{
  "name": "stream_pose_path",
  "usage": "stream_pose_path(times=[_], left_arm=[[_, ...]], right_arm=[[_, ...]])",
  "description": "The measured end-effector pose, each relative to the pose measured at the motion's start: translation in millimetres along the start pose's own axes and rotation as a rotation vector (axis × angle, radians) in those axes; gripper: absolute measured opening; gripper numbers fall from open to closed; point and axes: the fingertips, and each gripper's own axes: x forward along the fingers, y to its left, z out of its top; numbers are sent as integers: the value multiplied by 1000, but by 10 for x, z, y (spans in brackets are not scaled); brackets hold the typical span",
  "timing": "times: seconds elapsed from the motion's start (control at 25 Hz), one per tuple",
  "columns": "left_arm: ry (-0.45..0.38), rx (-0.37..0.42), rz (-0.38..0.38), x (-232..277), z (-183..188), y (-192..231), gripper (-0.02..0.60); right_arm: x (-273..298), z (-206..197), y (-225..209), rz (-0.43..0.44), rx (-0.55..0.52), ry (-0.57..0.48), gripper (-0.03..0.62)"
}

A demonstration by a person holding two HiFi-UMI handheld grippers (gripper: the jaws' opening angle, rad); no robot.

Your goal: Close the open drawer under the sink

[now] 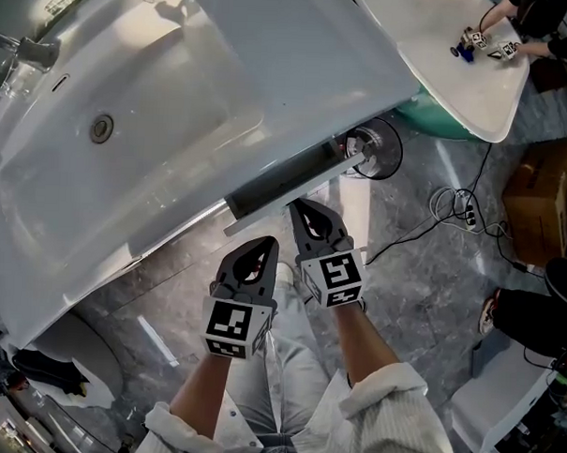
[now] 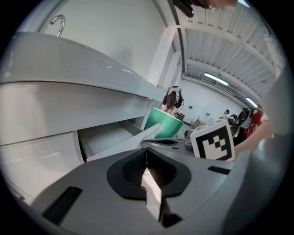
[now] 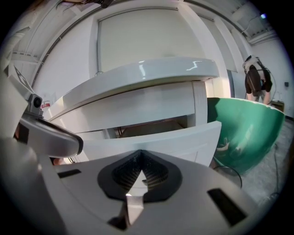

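While the head view looks down on the white sink (image 1: 129,120) and shows the drawer (image 1: 287,182) only as a dark slot standing out under the sink's front edge, the gripper views face it from the front. We note that the right gripper view shows the white drawer front proud of the cabinet with a gap above it, and the left gripper view shows its pale inside. The right claw (image 1: 301,212) points at the drawer front, very near it; we cannot tell whether they touch. The left claw (image 1: 261,246) sits just beside it, slightly back. Both claws have their jaws together, with nothing between them. A green tub (image 3: 243,133) stands right of the cabinet.
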Motion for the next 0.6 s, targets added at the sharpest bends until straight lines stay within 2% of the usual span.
stream_pose_path(times=[0.6], left_arm=[[-7,-2,24,53,58,98,17]], right_arm=[[332,184,-35,17,0,-20,9]])
